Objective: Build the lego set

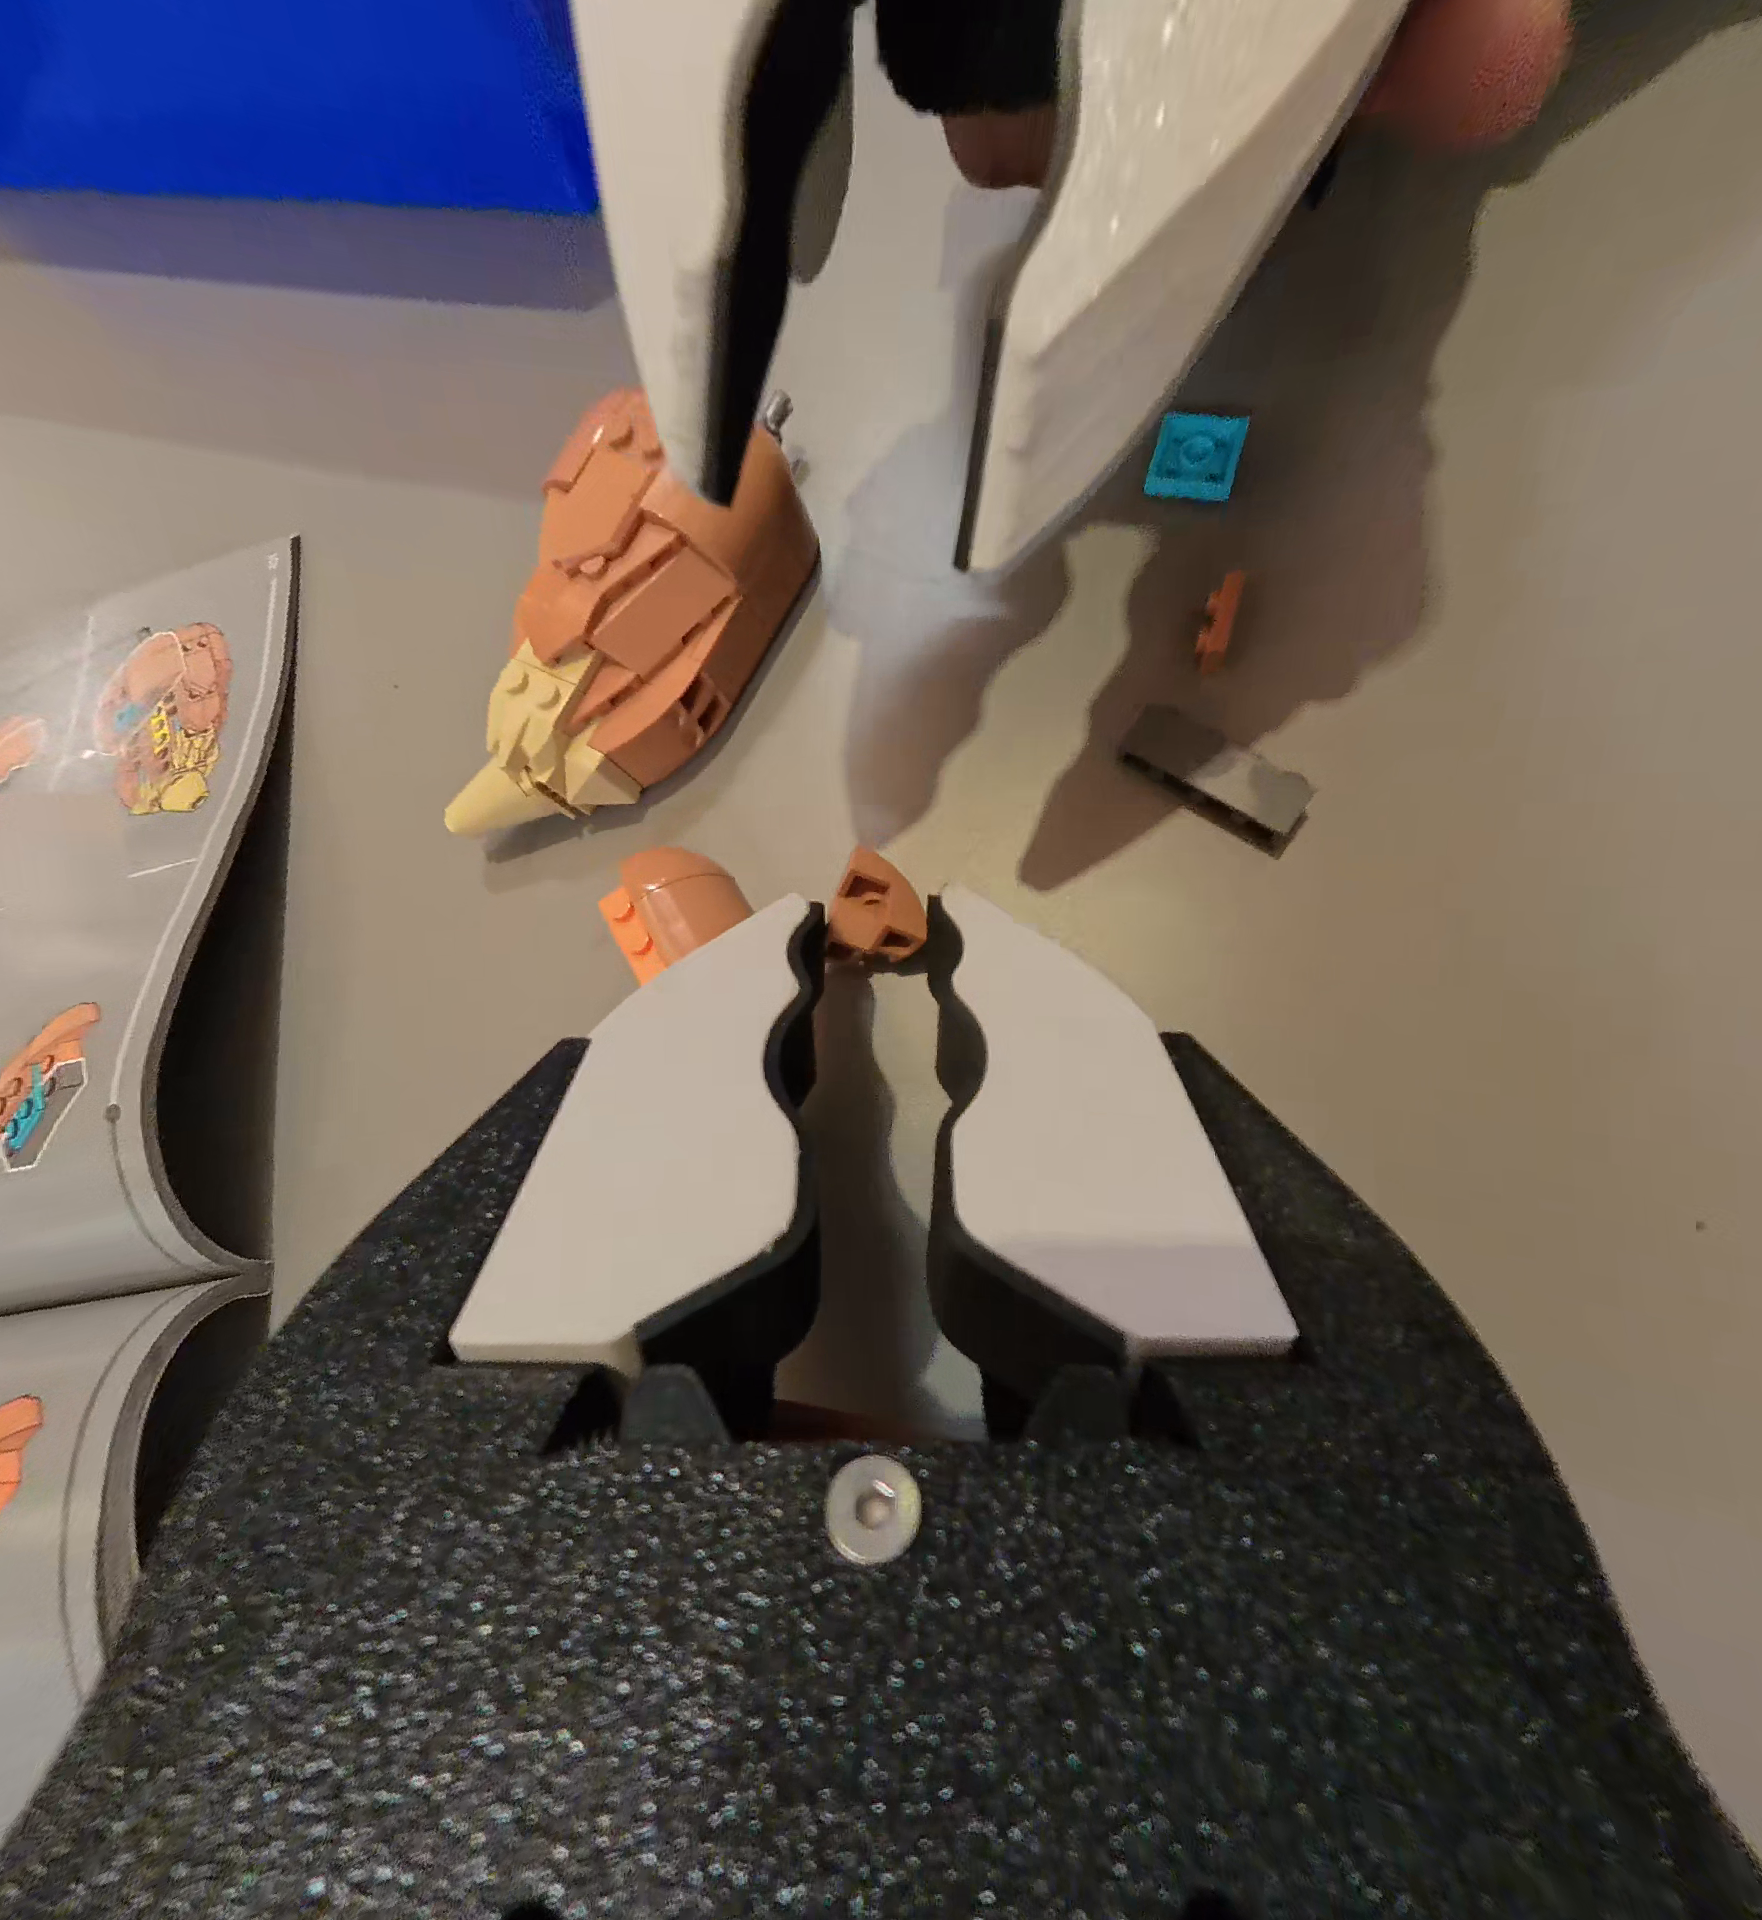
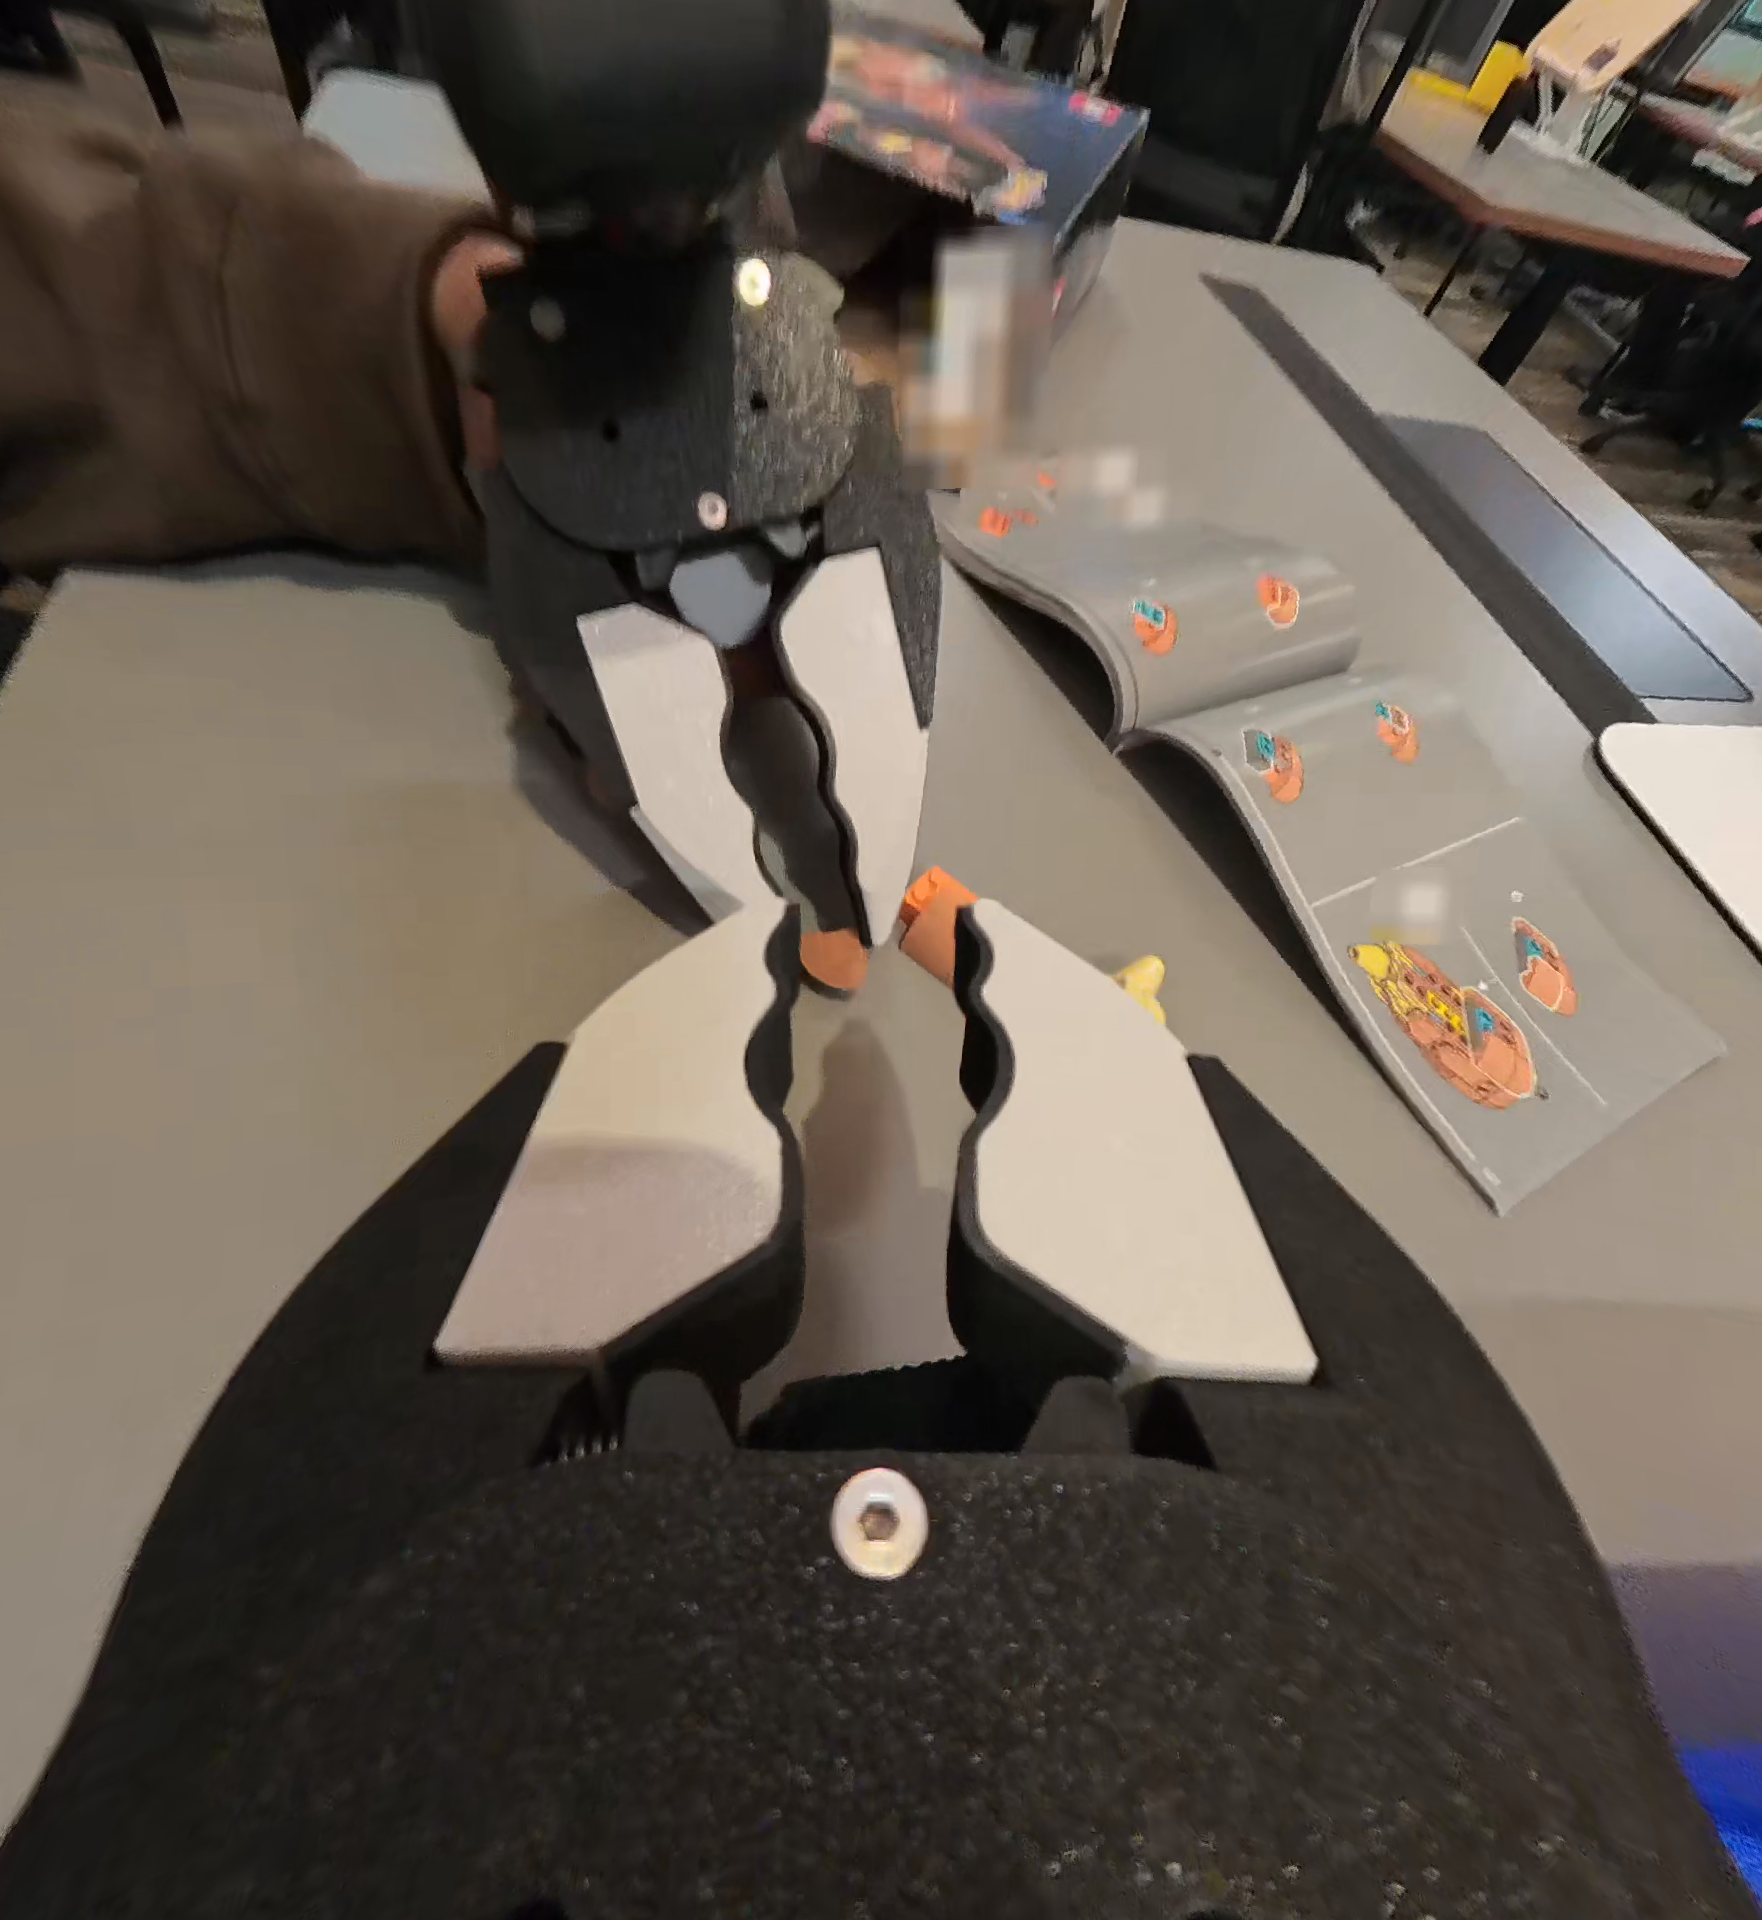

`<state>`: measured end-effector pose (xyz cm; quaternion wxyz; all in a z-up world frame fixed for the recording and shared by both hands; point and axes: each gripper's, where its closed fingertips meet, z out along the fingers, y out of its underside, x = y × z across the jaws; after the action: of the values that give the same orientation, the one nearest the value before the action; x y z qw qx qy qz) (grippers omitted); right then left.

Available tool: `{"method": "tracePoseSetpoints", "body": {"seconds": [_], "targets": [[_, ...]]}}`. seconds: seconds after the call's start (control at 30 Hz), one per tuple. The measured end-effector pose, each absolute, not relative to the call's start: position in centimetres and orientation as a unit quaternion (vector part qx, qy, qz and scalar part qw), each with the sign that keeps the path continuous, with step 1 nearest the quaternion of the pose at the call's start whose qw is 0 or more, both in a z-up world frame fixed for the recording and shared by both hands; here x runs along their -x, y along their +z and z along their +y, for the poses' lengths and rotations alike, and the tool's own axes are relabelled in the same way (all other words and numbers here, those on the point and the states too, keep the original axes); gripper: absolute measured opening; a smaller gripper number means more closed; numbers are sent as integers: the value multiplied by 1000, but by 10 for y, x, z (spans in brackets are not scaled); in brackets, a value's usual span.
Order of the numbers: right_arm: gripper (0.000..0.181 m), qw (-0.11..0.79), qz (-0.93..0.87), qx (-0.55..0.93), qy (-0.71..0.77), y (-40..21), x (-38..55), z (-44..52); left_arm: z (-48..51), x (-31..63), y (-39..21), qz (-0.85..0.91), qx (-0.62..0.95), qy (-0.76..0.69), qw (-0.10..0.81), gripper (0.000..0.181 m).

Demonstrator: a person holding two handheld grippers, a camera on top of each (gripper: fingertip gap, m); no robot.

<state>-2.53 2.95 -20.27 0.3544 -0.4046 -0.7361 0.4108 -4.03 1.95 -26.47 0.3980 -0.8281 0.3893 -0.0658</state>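
Observation:
My left gripper (image 1: 877,912) is shut on a small brown curved piece (image 1: 875,914), held low over the grey table (image 1: 1479,1039). An orange-and-brown rounded sub-assembly (image 1: 671,912) lies just left of it. The brown and tan model (image 1: 638,623) lies farther off. My right gripper (image 2: 875,932) is open and empty; in the left wrist view it (image 1: 846,520) hangs above, with one finger over the model. In the right wrist view the left gripper (image 2: 835,930) faces me with the brown piece (image 2: 835,958) between my fingertips, and the sub-assembly (image 2: 934,925) sits by my right finger.
Loose on the table are a teal plate (image 1: 1197,455), a small orange piece (image 1: 1220,618) and a grey brick (image 1: 1220,774). The open instruction booklet (image 1: 77,935) lies to the left. A blue object (image 1: 233,94) sits at the far edge. The set's box (image 2: 960,135) stands behind. My right fingertips sit around 7 cm from my left ones.

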Motion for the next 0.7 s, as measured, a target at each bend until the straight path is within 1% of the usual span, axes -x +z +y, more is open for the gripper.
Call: {"method": "tracePoseSetpoints", "body": {"seconds": [0.13,0.2,0.33,0.43,0.5,0.6,0.7], "targets": [[21,383,-764,381,352,-214,21,35,24,35,-250,331,831,-138,425,18],[23,386,-764,390,340,-219,21,40,30,37,-238,281,827,-180,452,18],[28,395,-730,425,362,-213,27,48,37,34,-208,197,790,-286,506,18],[30,454,-688,430,368,-194,32,56,41,32,-183,130,742,-369,544,18],[33,477,-664,431,381,-184,36,57,44,37,-170,83,707,-416,566,18],[38,508,-641,424,389,-174,41,52,45,46,-158,20,659,-486,574,18],[40,563,-623,404,364,-161,45,52,46,53,-153,-23,622,-535,571,18]]}}
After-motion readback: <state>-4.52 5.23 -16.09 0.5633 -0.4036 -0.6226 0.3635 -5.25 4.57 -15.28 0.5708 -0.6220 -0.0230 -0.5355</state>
